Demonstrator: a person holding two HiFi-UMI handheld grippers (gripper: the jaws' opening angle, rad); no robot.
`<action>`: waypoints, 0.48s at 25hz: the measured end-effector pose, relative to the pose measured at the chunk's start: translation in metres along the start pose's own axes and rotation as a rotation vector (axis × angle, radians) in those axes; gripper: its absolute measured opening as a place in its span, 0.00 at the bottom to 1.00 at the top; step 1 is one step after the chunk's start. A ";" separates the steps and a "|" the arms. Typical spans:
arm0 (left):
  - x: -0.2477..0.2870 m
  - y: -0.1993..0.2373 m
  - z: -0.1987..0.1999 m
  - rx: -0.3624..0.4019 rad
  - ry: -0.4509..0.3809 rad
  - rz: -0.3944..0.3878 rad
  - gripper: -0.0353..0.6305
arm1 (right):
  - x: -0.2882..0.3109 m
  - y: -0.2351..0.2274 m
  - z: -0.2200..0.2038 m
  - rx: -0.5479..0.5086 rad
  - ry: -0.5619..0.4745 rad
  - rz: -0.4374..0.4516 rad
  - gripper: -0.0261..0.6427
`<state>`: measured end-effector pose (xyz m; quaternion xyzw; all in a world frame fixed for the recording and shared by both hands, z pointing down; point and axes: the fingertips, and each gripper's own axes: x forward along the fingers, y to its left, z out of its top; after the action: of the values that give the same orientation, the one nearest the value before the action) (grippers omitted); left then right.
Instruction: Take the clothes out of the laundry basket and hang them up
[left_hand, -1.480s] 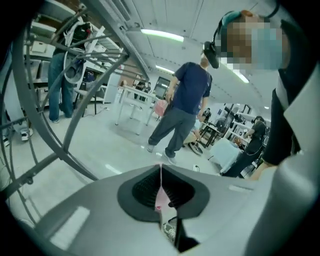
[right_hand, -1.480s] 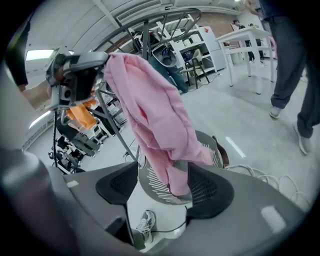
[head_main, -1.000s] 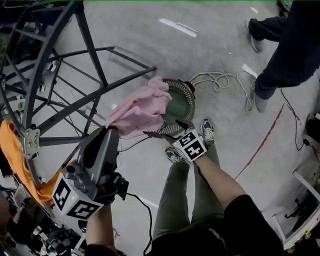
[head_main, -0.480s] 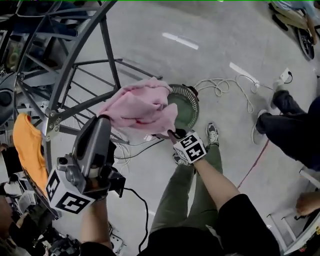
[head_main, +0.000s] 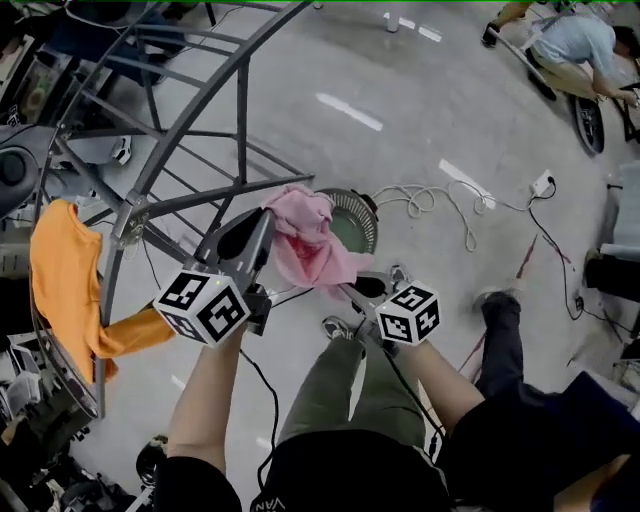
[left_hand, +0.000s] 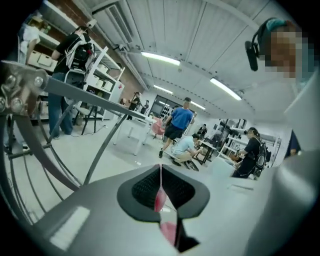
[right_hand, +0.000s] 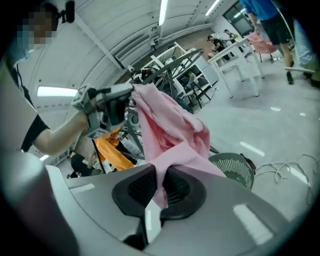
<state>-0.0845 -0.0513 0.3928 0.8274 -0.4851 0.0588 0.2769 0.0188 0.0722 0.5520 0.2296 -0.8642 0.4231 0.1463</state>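
Observation:
A pink cloth (head_main: 312, 243) hangs in the air, held at both ends above the round green laundry basket (head_main: 358, 222) on the floor. My left gripper (head_main: 268, 218) is shut on the cloth's top edge; in the left gripper view only a thin pink strip (left_hand: 160, 200) shows between its pads. My right gripper (head_main: 346, 290) is lower and to the right. Its jaws have just closed on a lower corner of the pink cloth (right_hand: 170, 130), which is pinched between the pads (right_hand: 145, 186). The basket (right_hand: 234, 169) looks empty from here.
A dark metal drying rack (head_main: 243, 110) rises at the left, with an orange garment (head_main: 58, 270) draped on it. A white cable (head_main: 445, 200) and a power strip (head_main: 544, 183) lie on the concrete floor. A crouching person (head_main: 575, 45) is at the far right, and another's dark leg (head_main: 503, 335) is close by.
The right gripper, open under the cloth a second ago, rose and shut on its lower corner. The cloth, then spread over the basket, now hangs bunched and higher between both grippers.

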 end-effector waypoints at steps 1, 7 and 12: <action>0.004 0.001 -0.004 0.017 0.015 0.008 0.07 | -0.009 0.008 0.007 0.032 -0.009 0.022 0.07; 0.027 0.000 -0.025 0.122 0.118 0.037 0.07 | -0.054 0.056 0.066 0.137 -0.106 0.139 0.07; 0.029 -0.008 -0.030 0.145 0.140 0.043 0.07 | -0.078 0.093 0.117 0.166 -0.169 0.188 0.07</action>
<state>-0.0575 -0.0556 0.4257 0.8286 -0.4766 0.1574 0.2480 0.0301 0.0503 0.3849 0.1937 -0.8532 0.4841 0.0133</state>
